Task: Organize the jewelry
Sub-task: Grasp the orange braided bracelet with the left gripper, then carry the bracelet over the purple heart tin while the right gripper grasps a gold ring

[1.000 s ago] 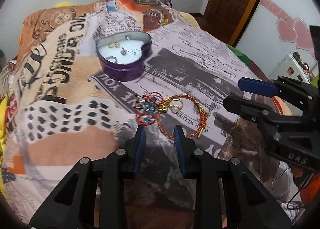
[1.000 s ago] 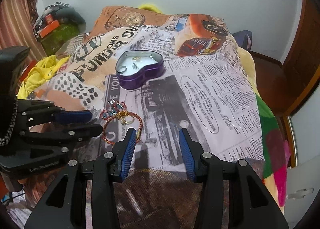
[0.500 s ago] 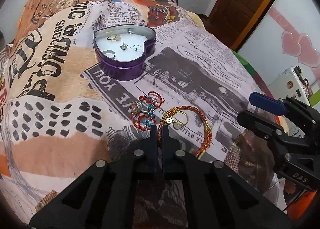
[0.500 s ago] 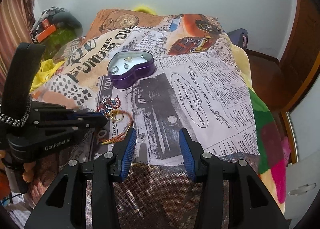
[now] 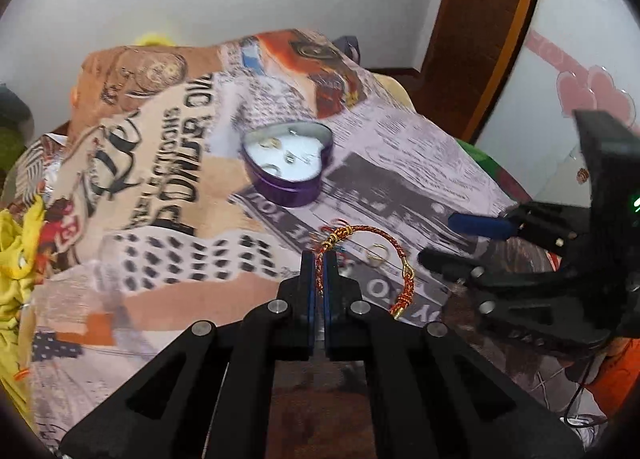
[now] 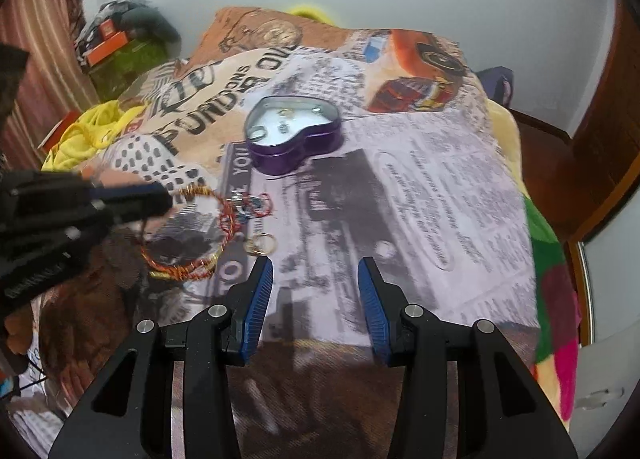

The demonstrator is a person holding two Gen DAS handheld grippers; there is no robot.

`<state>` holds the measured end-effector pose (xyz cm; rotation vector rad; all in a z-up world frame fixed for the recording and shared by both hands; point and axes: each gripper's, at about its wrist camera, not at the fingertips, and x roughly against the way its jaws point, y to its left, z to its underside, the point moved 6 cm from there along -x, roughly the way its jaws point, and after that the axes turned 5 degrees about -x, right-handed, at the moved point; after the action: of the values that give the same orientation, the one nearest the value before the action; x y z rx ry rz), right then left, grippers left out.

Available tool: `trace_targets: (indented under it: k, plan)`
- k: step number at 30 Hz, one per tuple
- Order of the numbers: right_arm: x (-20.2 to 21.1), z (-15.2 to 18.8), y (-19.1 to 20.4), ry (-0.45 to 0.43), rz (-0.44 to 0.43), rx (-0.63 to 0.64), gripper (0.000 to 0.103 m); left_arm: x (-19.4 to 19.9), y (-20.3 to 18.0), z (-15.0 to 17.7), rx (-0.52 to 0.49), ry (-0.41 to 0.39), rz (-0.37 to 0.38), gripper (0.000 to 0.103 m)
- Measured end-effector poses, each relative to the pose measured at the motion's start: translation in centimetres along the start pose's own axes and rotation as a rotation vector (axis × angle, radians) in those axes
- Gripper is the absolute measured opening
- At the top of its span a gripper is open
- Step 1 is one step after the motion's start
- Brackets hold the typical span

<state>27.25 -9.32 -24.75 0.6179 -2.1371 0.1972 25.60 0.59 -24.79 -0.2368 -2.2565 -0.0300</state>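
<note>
Bracelet [image 5: 384,237], red-and-gold braided, sits pinched at one side between the closed blue pads of my left hand-held gripper [image 5: 319,263], apparently raised off the bed's printed blanket [image 6: 440,195]. My right hand-held gripper [image 6: 316,279] hovers wide apart, holding nothing. A gold ring [image 6: 261,243] lies just ahead of it. Farther out stands the purple heart-shaped tin [image 6: 296,151] with small pieces inside.

A glossy purple metal heart-shaped tin [image 6: 294,139] sits on a soft printed fleece blanket [image 6: 440,195], with a red-and-gold braided cord bracelet [image 5: 384,243] at its 6 o'clock.
</note>
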Motion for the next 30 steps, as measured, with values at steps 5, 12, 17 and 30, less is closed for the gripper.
trace_targets:
  k: [5, 12, 17, 30]
  plan:
    - [-1.7, -0.3, 1.8, 0.033, -0.021, 0.047, 0.040, 0.9, 2.1, 0.2, 0.024, -0.020, -0.041, 0.001]
    - [-4.0, -0.2, 2.9, 0.089, -0.029, 0.082, 0.040, 1.3, 3.5, 0.5, 0.047, -0.028, -0.055, 0.001]
    - [-4.3, -0.3, 3.1, 0.083, -0.036, 0.102, 0.020, 1.2, 3.7, 0.5, 0.055, -0.031, -0.056, 0.001]
    - [-2.8, -1.1, 3.1, 0.029, -0.032, 0.097, 0.017, 2.0, 3.7, -1.1, 0.040, -0.067, -0.065, 0.001]
